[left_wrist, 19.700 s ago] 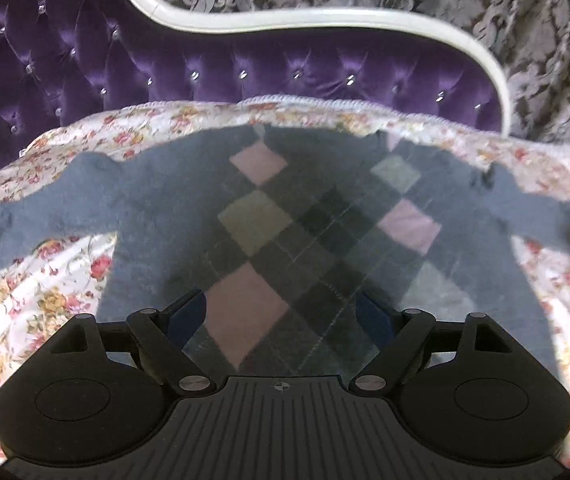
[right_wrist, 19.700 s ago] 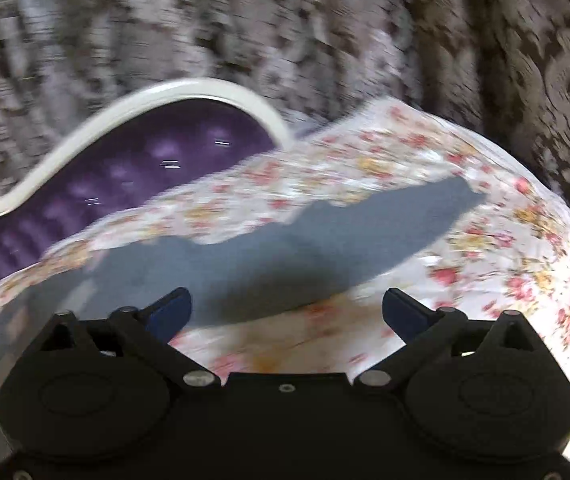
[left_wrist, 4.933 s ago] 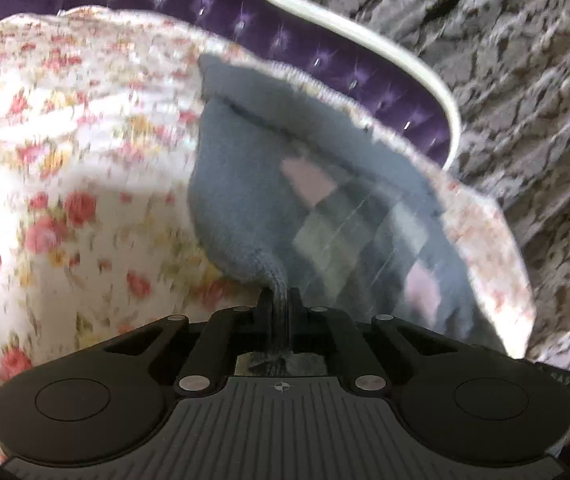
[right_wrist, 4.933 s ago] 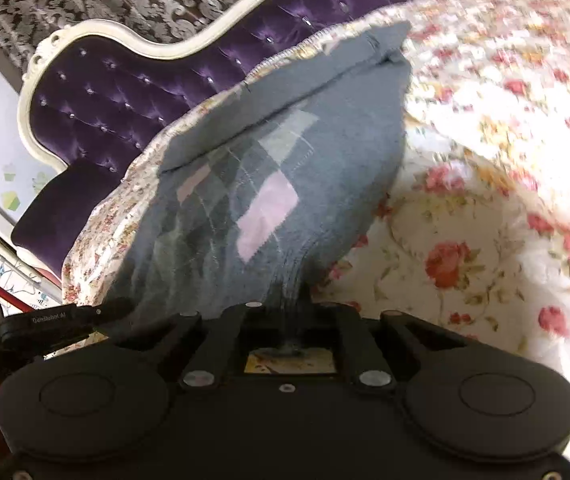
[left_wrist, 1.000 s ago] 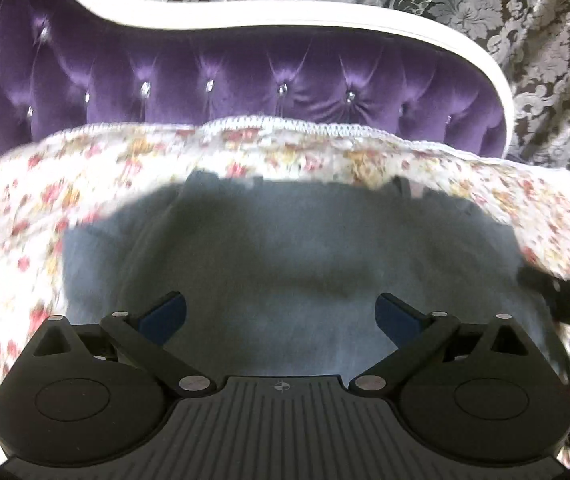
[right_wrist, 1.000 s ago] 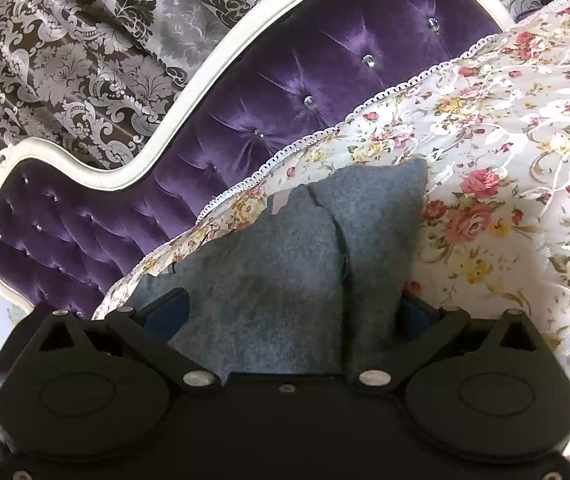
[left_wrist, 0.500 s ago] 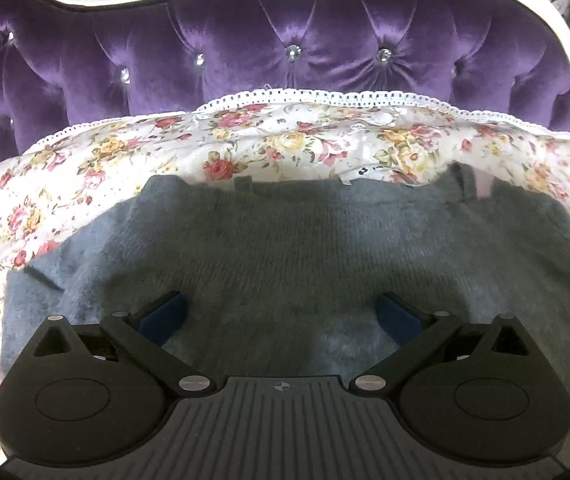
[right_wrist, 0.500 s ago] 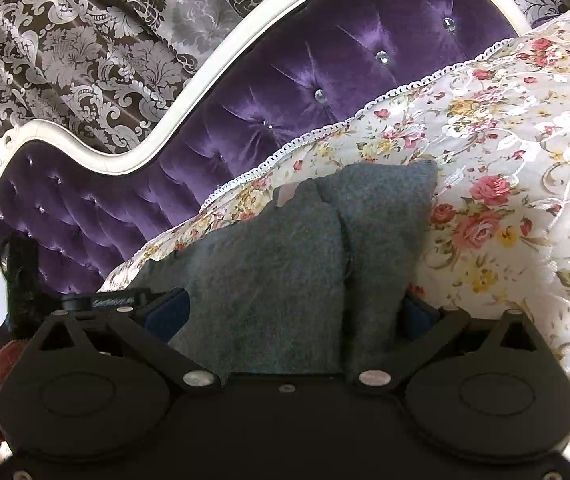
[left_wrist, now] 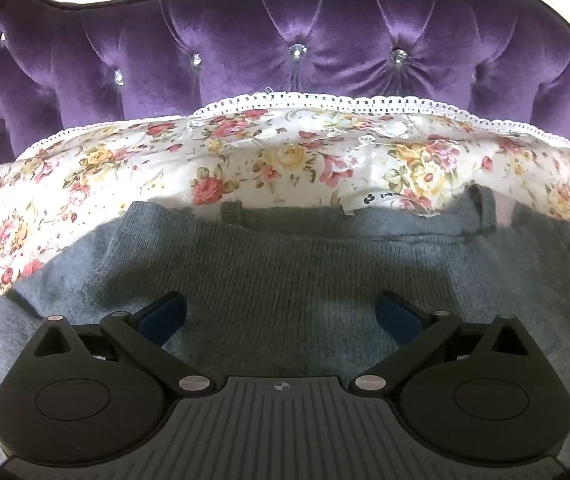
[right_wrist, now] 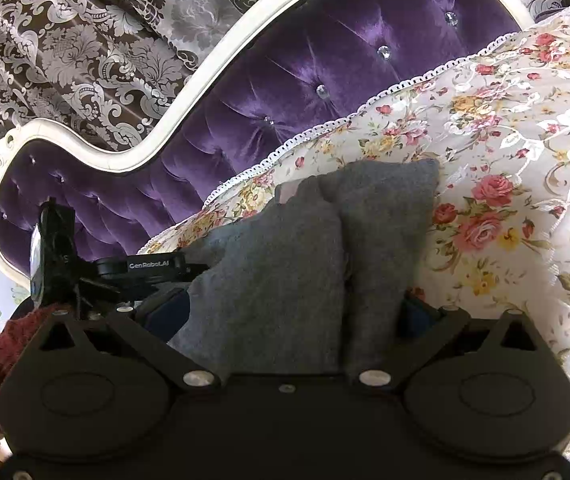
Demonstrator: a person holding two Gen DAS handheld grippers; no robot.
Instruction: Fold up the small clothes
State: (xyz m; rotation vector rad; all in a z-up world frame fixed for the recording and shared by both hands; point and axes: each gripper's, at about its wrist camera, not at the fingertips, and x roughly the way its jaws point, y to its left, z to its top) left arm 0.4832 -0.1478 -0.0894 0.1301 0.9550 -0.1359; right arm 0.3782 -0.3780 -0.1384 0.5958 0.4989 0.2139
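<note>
Left wrist view: the left gripper (left_wrist: 281,316) hangs with its jaws spread wide over a folded grey sweater (left_wrist: 285,280) lying on a floral bedspread (left_wrist: 125,160). Ahead of the jaws, a white neck label (left_wrist: 381,200) carries dark print too small to read.

Right wrist view: the right gripper (right_wrist: 285,316), jaws likewise apart and gripping nothing, straddles the sweater's end; both blue pads are partly hidden by it. To its left, the other gripper reads "GenRobot.AI" (right_wrist: 149,265).
</note>
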